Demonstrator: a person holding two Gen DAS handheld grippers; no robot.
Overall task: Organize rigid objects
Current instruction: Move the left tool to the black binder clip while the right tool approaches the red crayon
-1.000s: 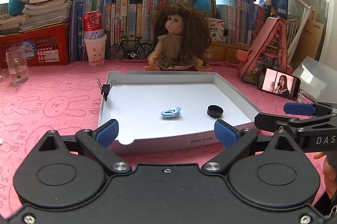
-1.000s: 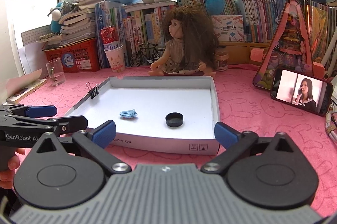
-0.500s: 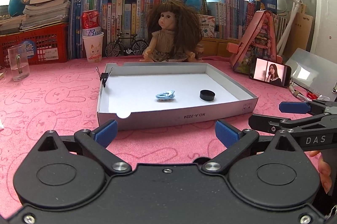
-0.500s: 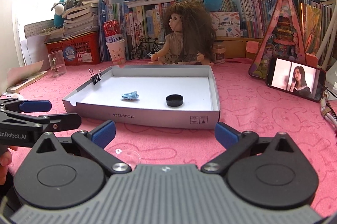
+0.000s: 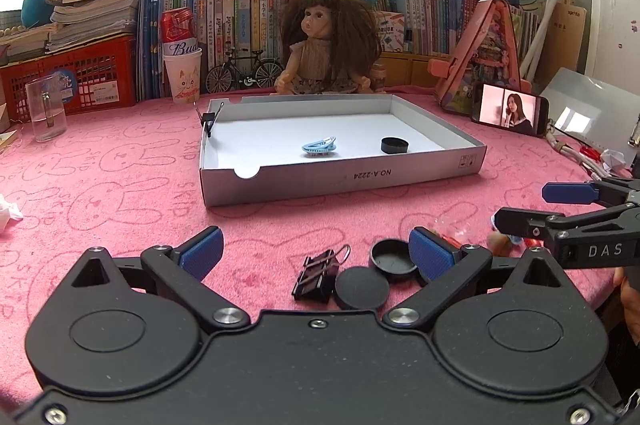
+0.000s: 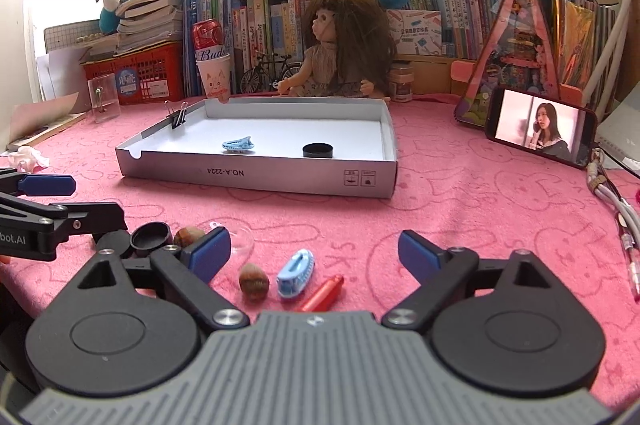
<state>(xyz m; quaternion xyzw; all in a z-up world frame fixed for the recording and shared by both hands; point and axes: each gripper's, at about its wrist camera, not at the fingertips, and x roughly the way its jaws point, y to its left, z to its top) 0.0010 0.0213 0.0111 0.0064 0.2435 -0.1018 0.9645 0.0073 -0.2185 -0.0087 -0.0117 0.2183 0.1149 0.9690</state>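
Black caps (image 5: 362,287) and binder clip (image 5: 316,277) between left tool (image 5: 316,257), perhaps touching.

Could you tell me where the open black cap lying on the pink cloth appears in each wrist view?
Left wrist: the open black cap lies low, right of centre, touching the left gripper's right pad.
Right wrist: open black cap at lower left, beside a walnut.
Shared landmark: the white tray labelled NO.A-2224.

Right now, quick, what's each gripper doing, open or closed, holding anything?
Left gripper: open, holding nothing, above the binder clip and black caps.
Right gripper: open, holding nothing, above the toy train.
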